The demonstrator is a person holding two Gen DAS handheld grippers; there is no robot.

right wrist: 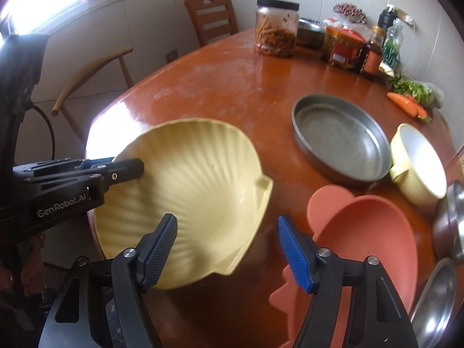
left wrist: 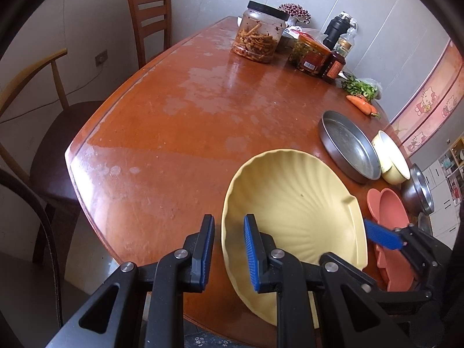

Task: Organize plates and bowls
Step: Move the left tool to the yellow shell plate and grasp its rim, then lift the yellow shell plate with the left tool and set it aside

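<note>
The left gripper (left wrist: 229, 253) has its jaws around the near rim of the yellow shell plate (right wrist: 197, 200), apparently grasping it so it tilts above the tabletop (left wrist: 174, 133), probably for stacking. The right gripper (right wrist: 227, 250) waits with jaws released beside the plate's edge. The metal pan (right wrist: 342, 136), yellow bowl (right wrist: 420, 162) and pink dish (right wrist: 371, 232) are all empty.
</note>
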